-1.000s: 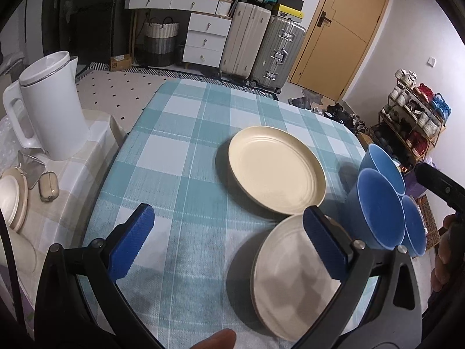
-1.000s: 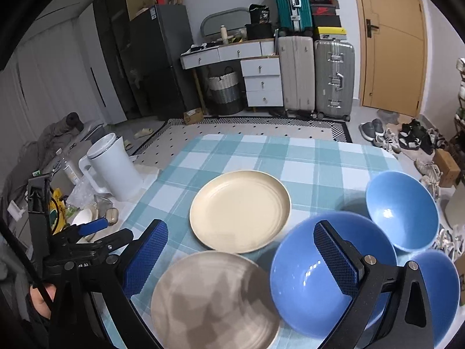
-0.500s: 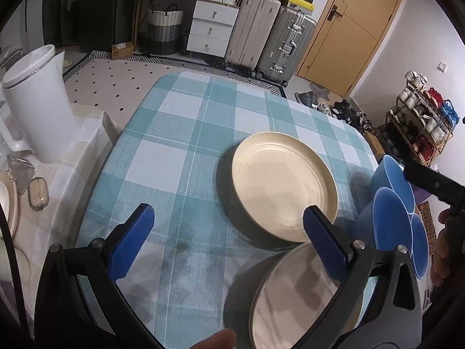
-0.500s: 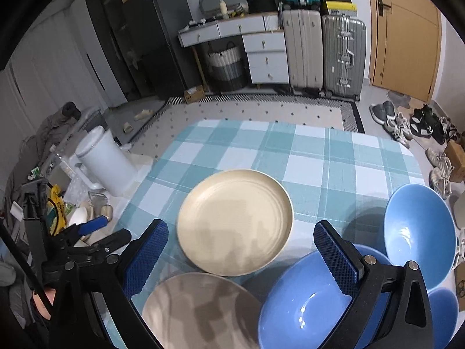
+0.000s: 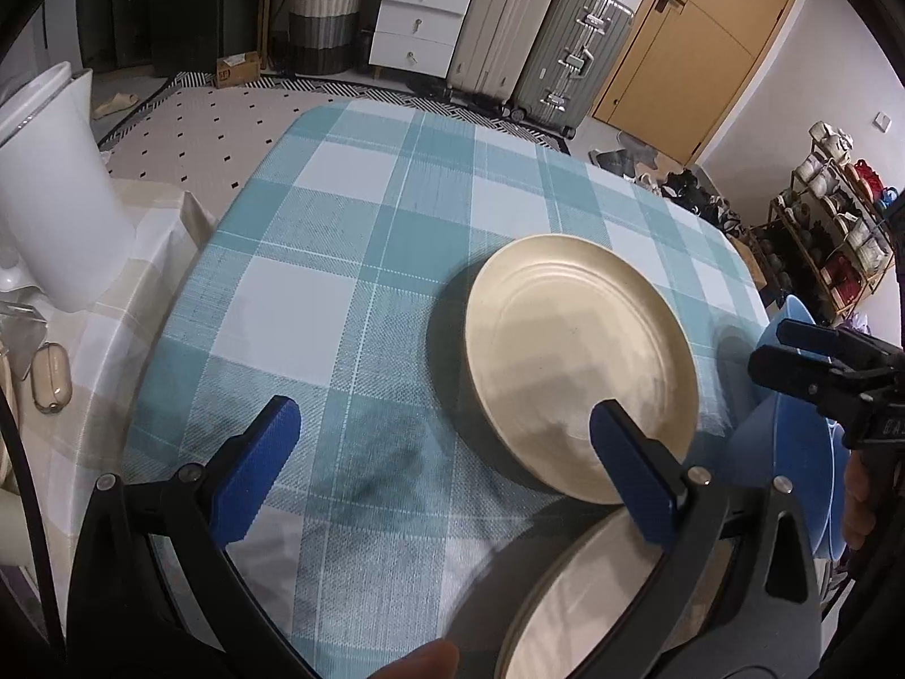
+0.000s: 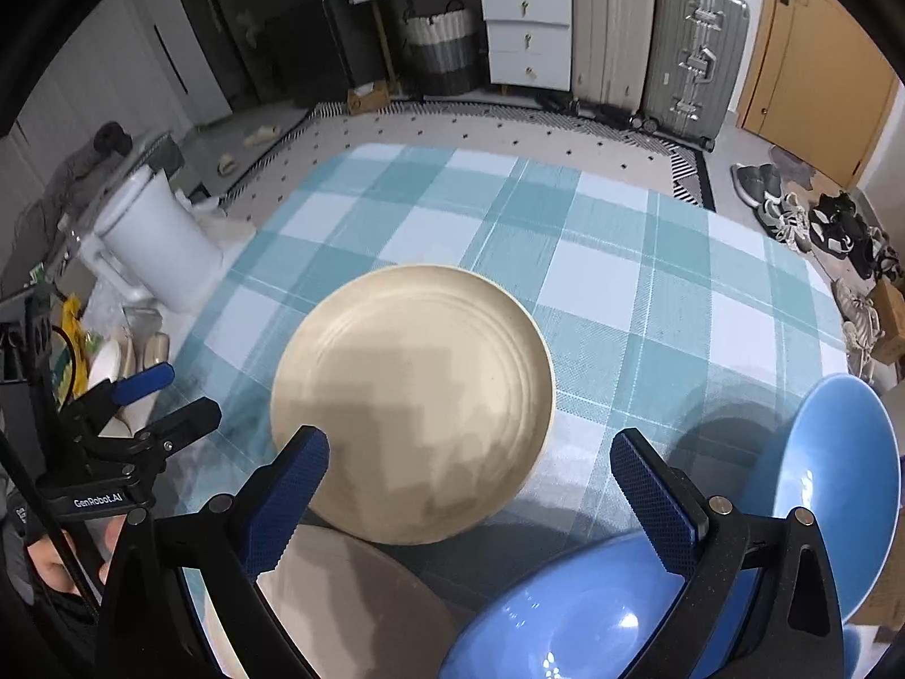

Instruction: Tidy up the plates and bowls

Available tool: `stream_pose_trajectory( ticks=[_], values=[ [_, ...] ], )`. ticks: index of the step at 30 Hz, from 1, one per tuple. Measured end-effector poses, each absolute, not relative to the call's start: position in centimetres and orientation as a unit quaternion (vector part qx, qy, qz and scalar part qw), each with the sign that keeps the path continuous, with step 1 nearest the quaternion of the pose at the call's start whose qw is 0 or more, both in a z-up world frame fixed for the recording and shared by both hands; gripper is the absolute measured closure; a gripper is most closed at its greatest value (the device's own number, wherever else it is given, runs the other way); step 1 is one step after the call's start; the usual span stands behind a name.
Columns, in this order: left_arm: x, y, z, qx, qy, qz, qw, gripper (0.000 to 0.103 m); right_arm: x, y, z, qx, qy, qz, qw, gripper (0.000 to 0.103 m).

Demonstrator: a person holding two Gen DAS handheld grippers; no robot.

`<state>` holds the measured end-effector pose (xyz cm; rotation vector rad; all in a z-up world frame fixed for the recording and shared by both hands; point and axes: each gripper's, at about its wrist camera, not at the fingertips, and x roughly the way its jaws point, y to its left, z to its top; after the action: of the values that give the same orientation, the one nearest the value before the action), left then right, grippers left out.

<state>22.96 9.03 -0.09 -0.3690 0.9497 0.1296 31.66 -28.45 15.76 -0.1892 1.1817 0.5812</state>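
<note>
A cream plate (image 5: 577, 362) lies on the checked tablecloth (image 5: 350, 283); it also shows in the right wrist view (image 6: 413, 402). A second, greyer plate (image 5: 577, 605) lies nearer, under my left gripper's right finger, and shows in the right wrist view (image 6: 339, 611) too. Blue bowls (image 6: 565, 617) (image 6: 843, 481) sit at the right; their edges show in the left wrist view (image 5: 803, 452). My left gripper (image 5: 447, 469) is open and empty above the cloth. My right gripper (image 6: 469, 503) is open and empty above the cream plate's near edge.
A white kettle (image 5: 51, 192) stands on a side table at the left, with small items beside it. Suitcases (image 5: 543, 39), drawers (image 5: 418, 22) and a door (image 5: 696, 39) are beyond the table. A shoe rack (image 5: 831, 226) stands at the right.
Both grippers have moved forward and lower toward the plates. The plates and bowls now look larger and sit lower in both views. Both grippers stay open.
</note>
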Motion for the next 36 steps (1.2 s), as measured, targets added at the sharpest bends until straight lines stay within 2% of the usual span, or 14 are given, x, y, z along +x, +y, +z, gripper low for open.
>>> stream_pose_trajectory(
  ticks=[5,13,15,18,20,23,27,32,34,36],
  values=[
    [24.2,8.8,-1.4,-0.178,0.466,0.06,0.865,0.001,33.0,-27.7,13.6,-0.107,0.573,0.261,0.769,0.004],
    [25.8,8.5,-3.7,-0.179,0.483,0.059,0.855,0.001,34.1,-26.4,11.0,-0.13,0.602,0.263,0.742,0.026],
    [26.1,8.5,-4.1,-0.178,0.487,0.06,0.853,0.001,34.3,-26.3,10.6,-0.132,0.605,0.261,0.74,0.027],
    [26.4,8.5,-4.7,-0.18,0.494,0.057,0.849,0.008,34.7,-26.2,9.8,-0.135,0.614,0.258,0.734,0.027],
    [26.6,8.4,-5.0,-0.177,0.499,0.054,0.847,0.02,34.8,-26.2,9.5,-0.137,0.618,0.256,0.731,0.027],
    [27.0,8.1,-5.6,-0.171,0.505,0.049,0.845,0.03,35.1,-26.2,8.7,-0.142,0.625,0.249,0.726,0.028],
    [27.2,7.6,-6.1,-0.16,0.511,0.042,0.843,0.037,35.2,-26.2,8.2,-0.143,0.63,0.246,0.722,0.043],
    [27.3,7.4,-6.1,-0.154,0.51,0.044,0.845,0.052,35.2,-26.5,8.1,-0.14,0.627,0.24,0.728,0.051],
    [27.3,7.4,-6.1,-0.155,0.509,0.043,0.846,0.058,35.2,-26.7,8.1,-0.14,0.625,0.234,0.731,0.06],
    [27.2,7.4,-6.1,-0.16,0.507,0.037,0.846,0.064,35.2,-27.0,8.2,-0.137,0.625,0.231,0.733,0.063]
  ],
)
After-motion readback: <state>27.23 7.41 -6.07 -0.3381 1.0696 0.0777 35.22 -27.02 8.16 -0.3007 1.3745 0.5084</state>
